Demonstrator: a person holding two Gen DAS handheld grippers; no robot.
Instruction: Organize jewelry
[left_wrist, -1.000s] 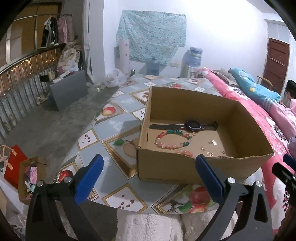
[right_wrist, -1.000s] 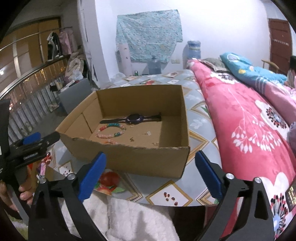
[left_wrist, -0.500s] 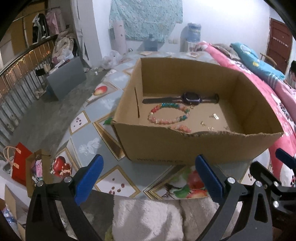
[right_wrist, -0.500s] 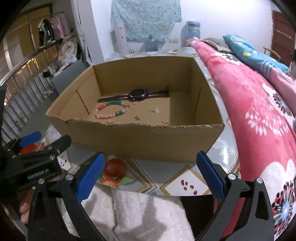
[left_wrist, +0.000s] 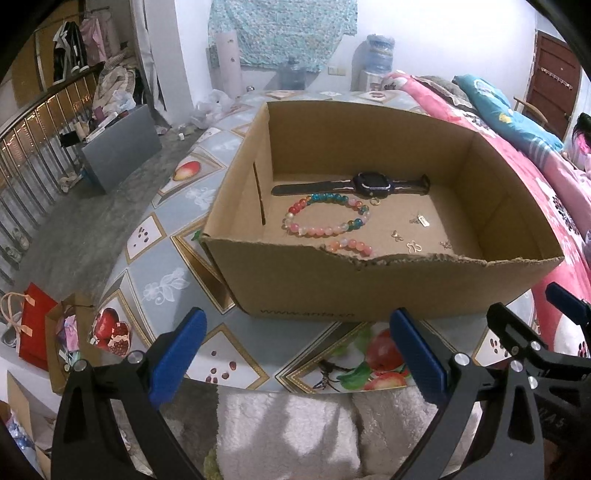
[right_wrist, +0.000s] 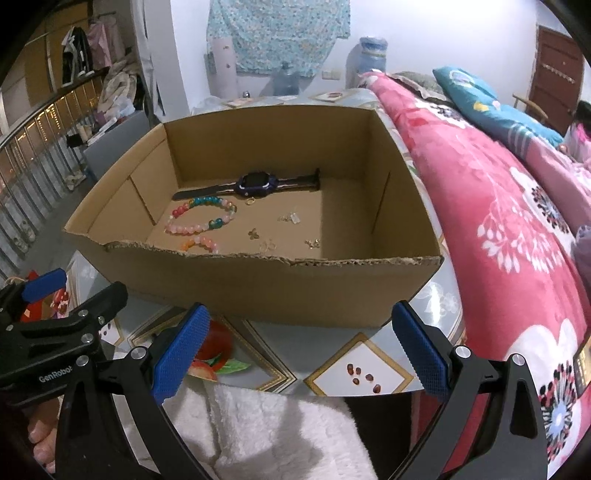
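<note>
Jewelry lies gathered on the floor of an open brown cardboard box (left_wrist: 369, 284) whose near wall has a torn, ragged top edge. That low edge gives both wrist views a look over it at the pieces. The box stands on a desk (left_wrist: 162, 266) covered with a grey-blue fruit-patterned cloth, and a pink flowered quilt (right_wrist: 509, 229) runs along the desk's right side.

A dark wristwatch with a flat black strap (left_wrist: 369, 181) stretches along the far wall. Just in front of it sits a closed loop of multicoloured glass beads (left_wrist: 325, 218), and a shorter string of pink and orange beads (left_wrist: 349, 245) rests close to the near wall. Small gold charms (left_wrist: 413, 245) are scattered on the right half of the floor, apart from one another.

The left claw (left_wrist: 295, 354) hangs outside the box, short of its near wall, with its blue-padded jaws spread wide and nothing between them. The right claw (right_wrist: 299, 350) matches it: wide apart, empty, and just before the same wall. Every piece lies beyond that wall and ahead of both claws, the beads nearer the left one.

All the pieces being inside the box fits either a finished gathering or pieces waiting to be sorted out.
</note>
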